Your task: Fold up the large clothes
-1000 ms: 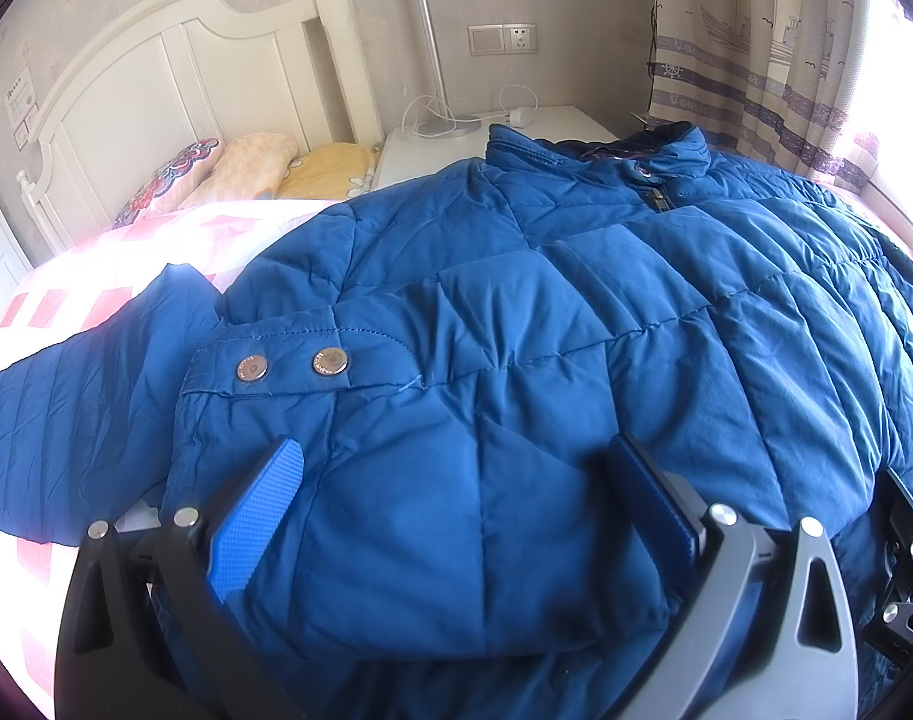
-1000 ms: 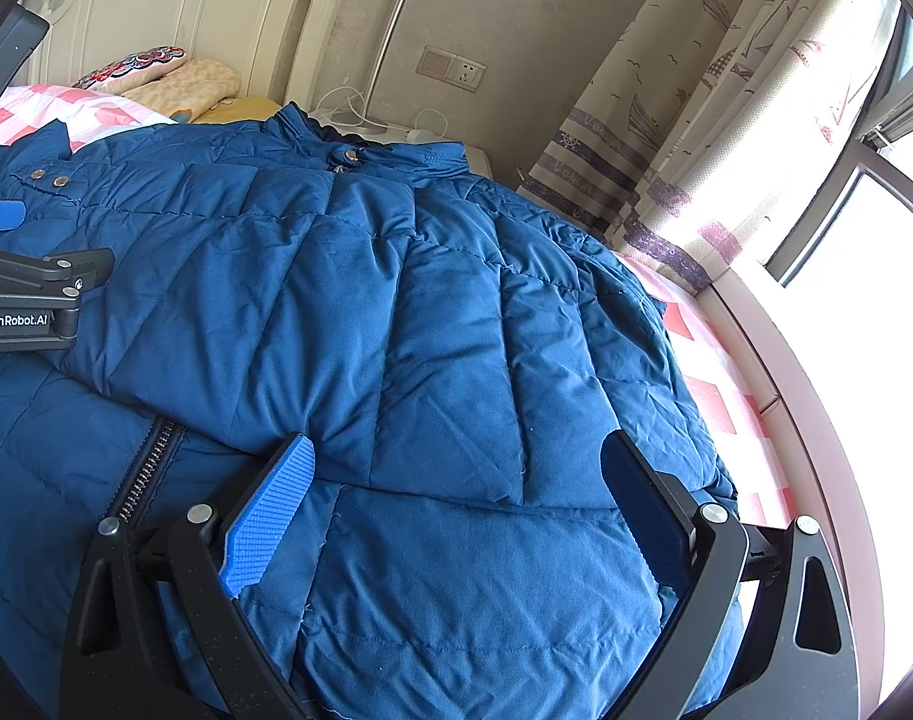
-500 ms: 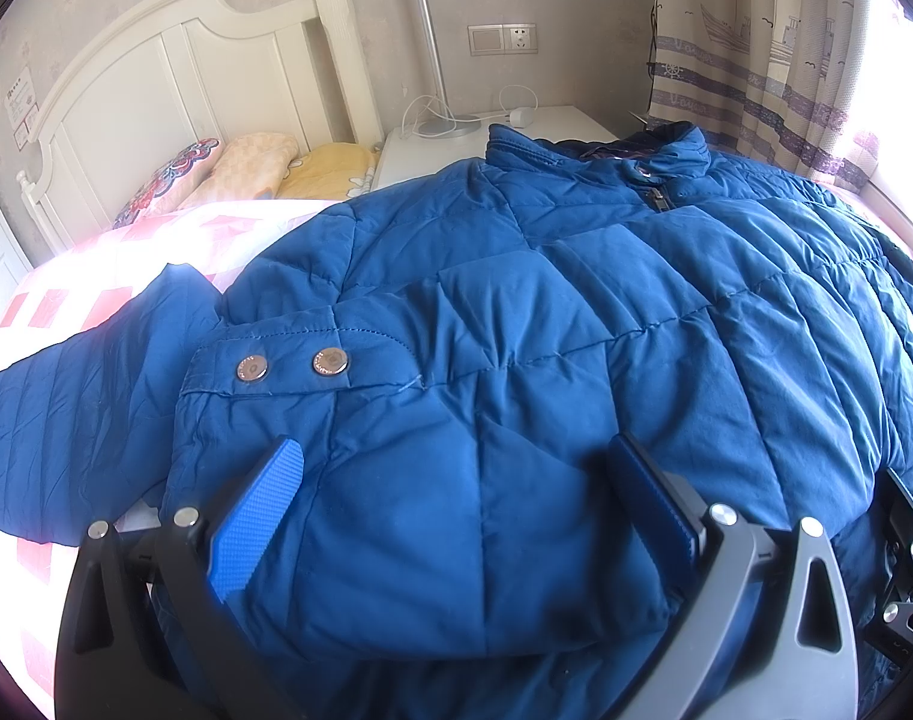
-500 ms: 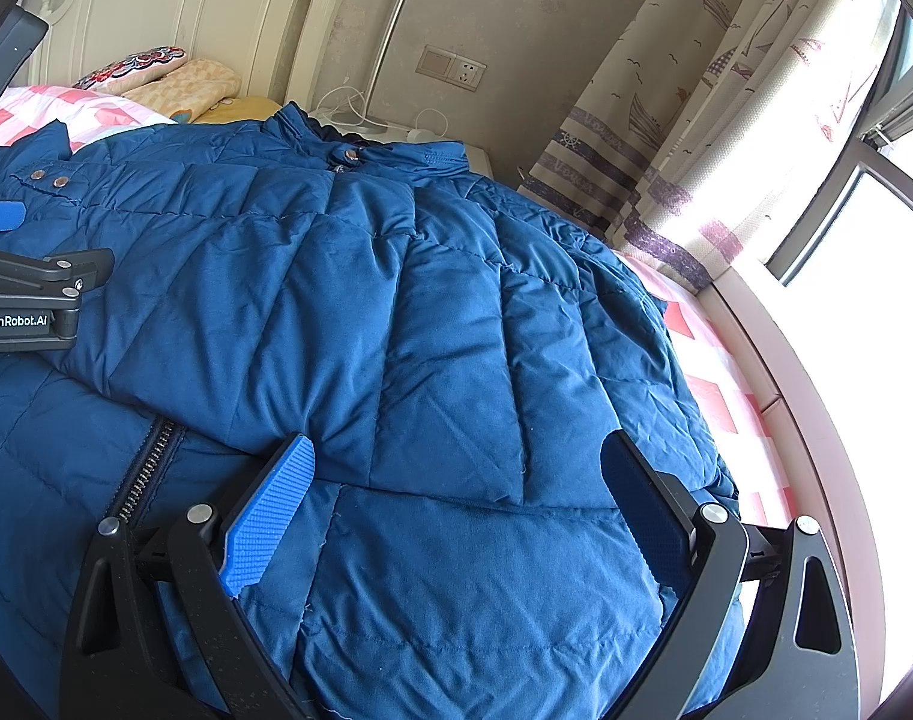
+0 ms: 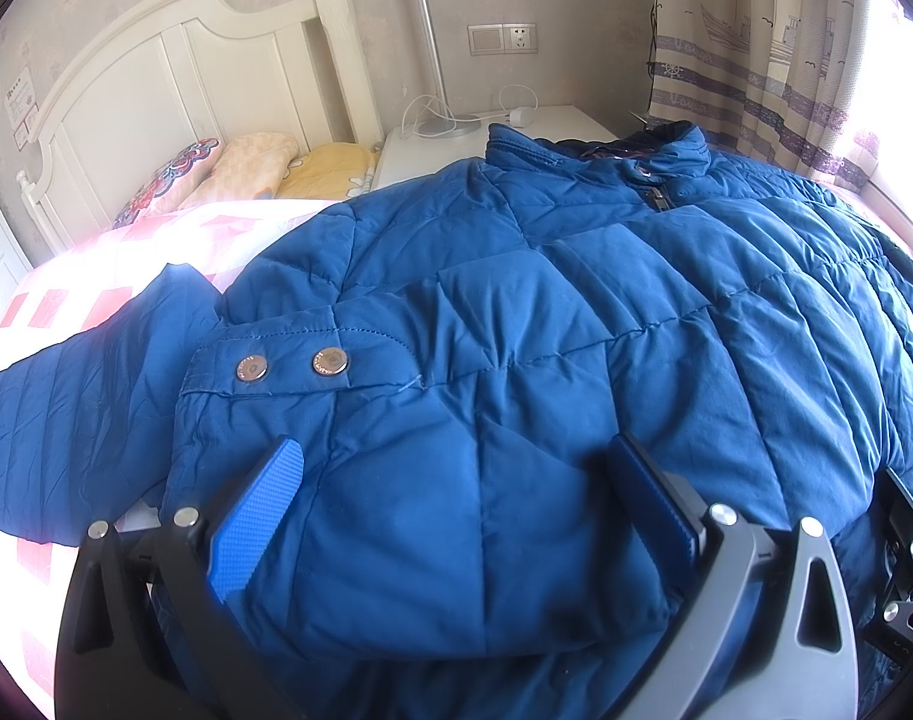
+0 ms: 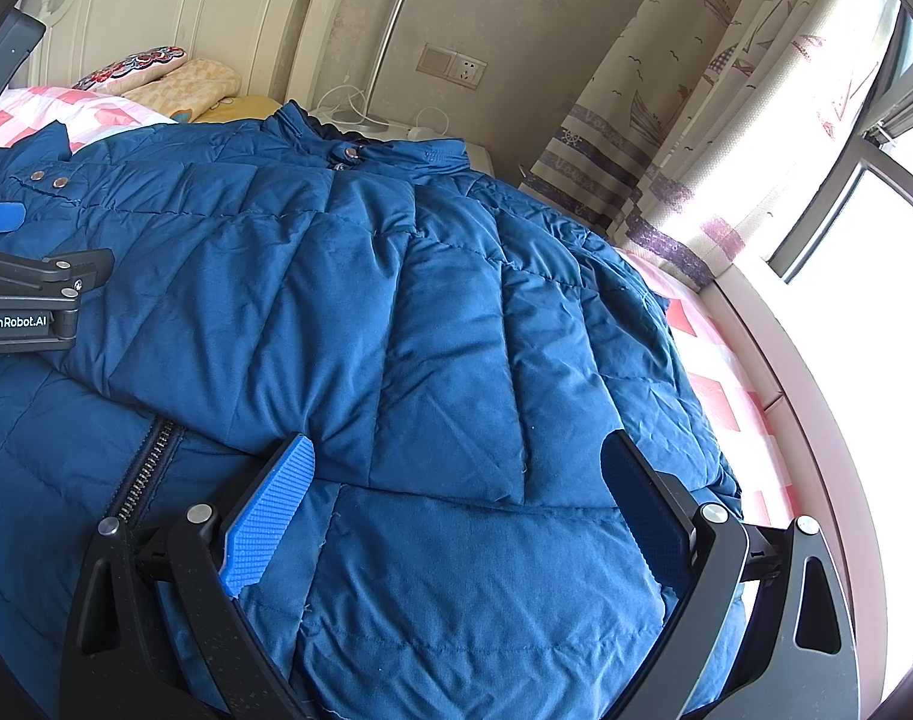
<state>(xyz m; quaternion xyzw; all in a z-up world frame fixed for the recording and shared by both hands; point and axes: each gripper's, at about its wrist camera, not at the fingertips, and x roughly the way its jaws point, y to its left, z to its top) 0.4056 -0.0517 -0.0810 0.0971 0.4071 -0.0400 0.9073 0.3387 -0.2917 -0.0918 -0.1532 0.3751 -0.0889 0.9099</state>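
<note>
Blue padded jacket (image 5: 516, 312), on bed (image 5: 96, 276): left gripper (image 5: 456, 516) and right gripper (image 6: 456, 510) fingers are gaping wide, gripping nothing; pinch the folded sleeve's edge squarely before lifting.

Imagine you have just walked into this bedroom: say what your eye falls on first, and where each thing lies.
A big blue quilted jacket fills the middle, spread over the pink-checked bed, collar toward the white nightstand. The left gripper and right gripper both stand wide open over its near hem. A white headboard rises at the back left, and sailboat curtains glow on the right.
</note>
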